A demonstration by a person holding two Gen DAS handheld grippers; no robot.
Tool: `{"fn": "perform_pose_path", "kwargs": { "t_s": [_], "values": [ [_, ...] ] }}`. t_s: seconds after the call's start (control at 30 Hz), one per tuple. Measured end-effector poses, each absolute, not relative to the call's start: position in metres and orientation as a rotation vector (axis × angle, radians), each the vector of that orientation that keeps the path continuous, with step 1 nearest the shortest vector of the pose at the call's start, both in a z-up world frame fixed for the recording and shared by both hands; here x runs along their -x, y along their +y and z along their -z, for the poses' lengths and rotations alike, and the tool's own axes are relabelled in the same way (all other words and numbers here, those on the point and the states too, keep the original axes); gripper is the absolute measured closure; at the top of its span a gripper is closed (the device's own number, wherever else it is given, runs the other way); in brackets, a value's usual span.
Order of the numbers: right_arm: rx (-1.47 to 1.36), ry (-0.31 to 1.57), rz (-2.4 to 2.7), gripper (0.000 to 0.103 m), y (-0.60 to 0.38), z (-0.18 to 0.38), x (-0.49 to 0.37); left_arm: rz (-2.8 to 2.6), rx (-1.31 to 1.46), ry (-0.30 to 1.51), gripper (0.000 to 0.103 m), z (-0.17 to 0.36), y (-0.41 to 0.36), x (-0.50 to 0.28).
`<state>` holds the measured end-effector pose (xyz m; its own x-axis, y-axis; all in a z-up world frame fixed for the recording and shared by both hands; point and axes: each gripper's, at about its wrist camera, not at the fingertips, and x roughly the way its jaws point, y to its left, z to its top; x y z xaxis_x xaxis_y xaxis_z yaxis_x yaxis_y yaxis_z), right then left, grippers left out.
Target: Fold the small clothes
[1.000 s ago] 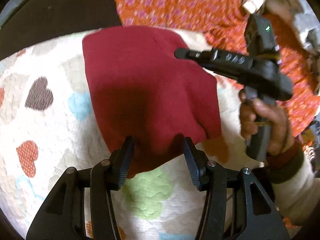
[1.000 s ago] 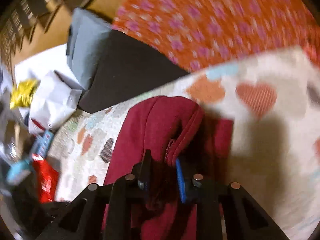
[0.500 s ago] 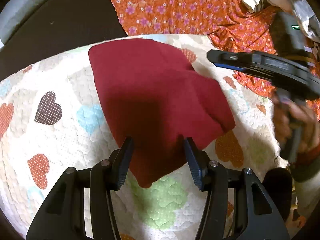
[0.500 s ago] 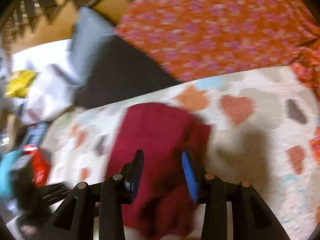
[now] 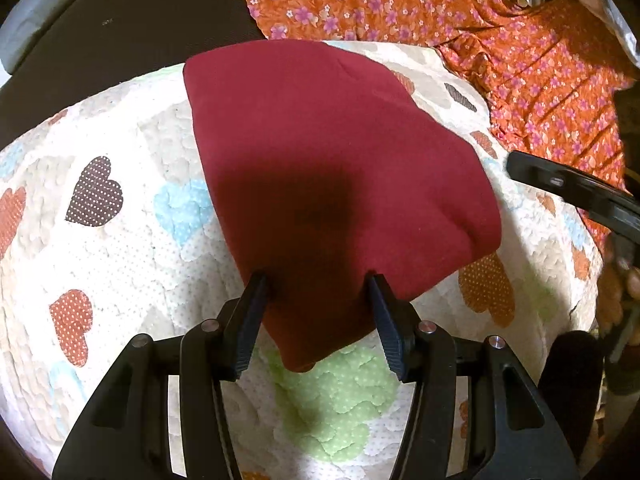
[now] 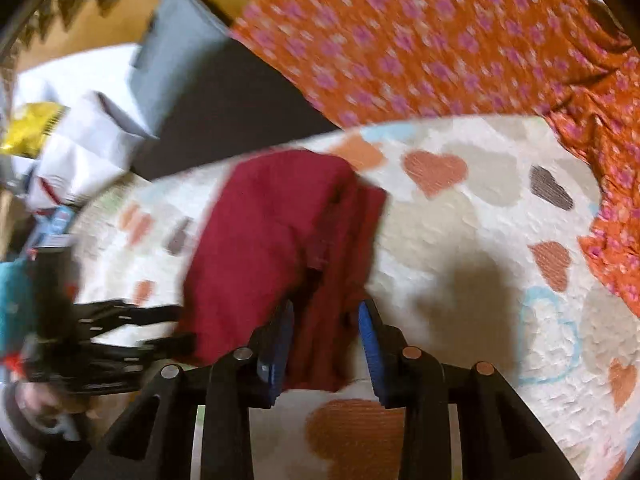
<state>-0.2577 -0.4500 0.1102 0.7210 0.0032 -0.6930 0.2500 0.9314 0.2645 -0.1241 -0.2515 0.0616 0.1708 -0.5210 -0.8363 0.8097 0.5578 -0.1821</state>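
Note:
A dark red cloth (image 5: 336,168) lies folded flat on a white quilt with coloured hearts (image 5: 120,264). My left gripper (image 5: 316,282) hovers over the cloth's near corner. Its jaws stand wide apart, with the corner below and between them and no pad pressing on it. In the blurred right wrist view the red cloth (image 6: 264,240) shows a loose fold along its right side. My right gripper (image 6: 325,314), with blue pads, is at the cloth's near edge. Its jaws are closing with cloth seen between them, but the pads do not press on it. The right gripper (image 5: 568,188) also juts in from the right edge of the left wrist view, away from the cloth.
An orange flowered fabric (image 5: 520,40) covers the far right. A dark cushion (image 5: 120,28) and a grey one (image 6: 172,56) lie beyond the quilt. White bags and packets (image 6: 80,152) sit at the far left, and a person's hand (image 5: 624,288) at the right edge.
My right gripper let go of the cloth's raised fold and drew away to the right. The fold dropped, so the cloth lies flat. My left gripper edged closer to the near corner.

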Motion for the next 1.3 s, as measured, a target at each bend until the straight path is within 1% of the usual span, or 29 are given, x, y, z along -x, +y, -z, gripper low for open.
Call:
{"fn": "perform_pose_path", "kwargs": {
  "t_s": [0.1,0.2,0.33,0.4,0.57,0.73,0.8,0.83,0.87,0.9,0.93,0.97,1.0,1.03,1.07,1.17,1.23,1.3],
  "values": [
    [-0.362,0.701,0.028,0.071,-0.426,-0.119,0.251,0.964,-0.348,1.012,0.051,-0.058,-0.256,0.124],
    [-0.289,0.759,-0.015,0.071,-0.406,-0.107,0.229,0.956,-0.352,1.014,0.051,-0.056,-0.256,0.125],
    [-0.307,0.935,0.1,0.071,-0.421,-0.048,0.215,0.954,-0.361,1.012,0.051,-0.055,-0.257,0.126],
    [-0.37,0.923,0.084,0.073,-0.432,-0.036,0.22,0.953,-0.371,1.008,0.051,-0.055,-0.258,0.127],
    [-0.418,0.87,0.084,0.071,-0.433,-0.062,0.235,0.938,-0.379,0.974,0.051,-0.061,-0.255,0.128],
    [-0.43,0.767,0.1,0.07,-0.437,-0.089,0.237,0.912,-0.361,0.924,0.051,-0.07,-0.25,0.124],
    [-0.446,0.741,0.132,0.058,-0.442,-0.094,0.233,0.907,-0.334,0.927,0.051,-0.071,-0.249,0.118],
    [-0.456,0.743,0.15,0.047,-0.446,-0.093,0.229,0.908,-0.314,0.938,0.051,-0.07,-0.248,0.113],
    [-0.469,0.75,0.163,0.045,-0.451,-0.088,0.225,0.916,-0.283,0.953,0.051,-0.07,-0.248,0.109],
    [-0.483,0.76,0.165,0.045,-0.455,-0.084,0.22,0.938,-0.225,0.978,0.051,-0.07,-0.247,0.102],
    [-0.505,0.775,0.16,0.044,-0.461,-0.077,0.212,0.958,-0.152,1.006,0.046,-0.069,-0.245,0.092],
    [-0.527,0.785,0.151,0.038,-0.466,-0.07,0.207,0.966,-0.098,1.025,0.041,-0.068,-0.243,0.086],
    [-0.546,0.79,0.147,0.033,-0.472,-0.065,0.203,0.972,-0.054,1.04,0.032,-0.066,-0.242,0.08],
    [-0.567,0.787,0.148,0.024,-0.478,-0.06,0.2,0.98,-0.02,1.05,0.031,-0.064,-0.242,0.076],
    [-0.585,0.779,0.146,0.022,-0.482,-0.057,0.198,0.988,0.02,1.061,0.031,-0.061,-0.243,0.07],
    [-0.635,0.772,0.116,0.021,-0.491,-0.049,0.19,0.989,0.045,1.096,0.031,-0.05,-0.249,0.06],
    [-0.648,0.775,0.102,0.021,-0.493,-0.042,0.184,0.988,0.07,1.115,0.025,-0.043,-0.253,0.053],
    [-0.682,0.781,0.078,0.02,-0.498,-0.032,0.178,1.004,0.124,1.158,0.024,-0.035,-0.257,0.043]
  ]
}}
